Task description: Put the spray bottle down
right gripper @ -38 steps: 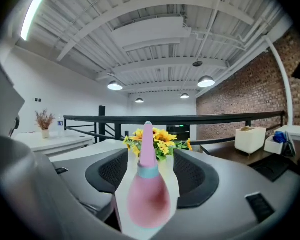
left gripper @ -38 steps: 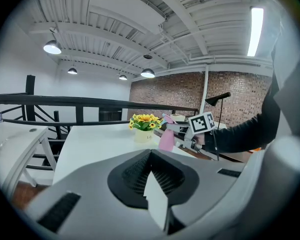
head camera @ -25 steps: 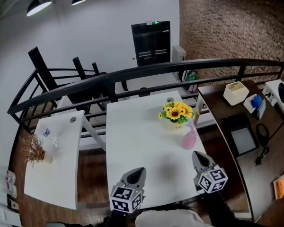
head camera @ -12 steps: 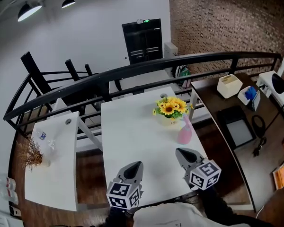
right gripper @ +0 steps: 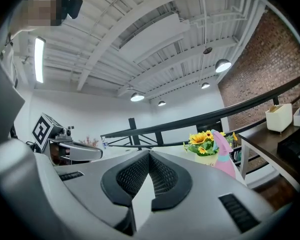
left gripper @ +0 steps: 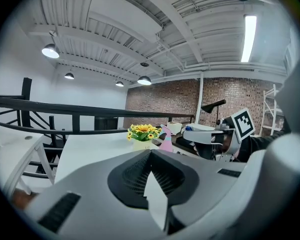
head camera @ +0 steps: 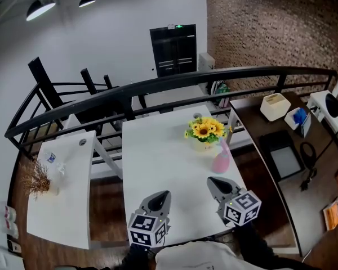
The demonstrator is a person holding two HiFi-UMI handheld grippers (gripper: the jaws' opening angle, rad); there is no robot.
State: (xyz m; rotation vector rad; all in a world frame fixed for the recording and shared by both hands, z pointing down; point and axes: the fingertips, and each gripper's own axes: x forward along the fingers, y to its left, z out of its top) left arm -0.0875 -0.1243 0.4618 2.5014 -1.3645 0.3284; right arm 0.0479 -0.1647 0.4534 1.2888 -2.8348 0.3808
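The pink plastic spray bottle [head camera: 221, 160] is set upright at the right edge of the white rectangular table [head camera: 158, 151], just beside the potted yellow sunflowers [head camera: 204, 131], while the left gripper [head camera: 160, 196] and right gripper [head camera: 214, 182] are held near the table's near edge, jaws closed together on nothing.

The head view looks steeply down from above the near edge of the white counter [head camera: 158, 162]. Both gripper views ride low over it, facing nearly level toward the sunflowers [head camera: 205, 129] from well back. All three share the sunflowers and the pink spray bottle [head camera: 221, 159] just beside them.
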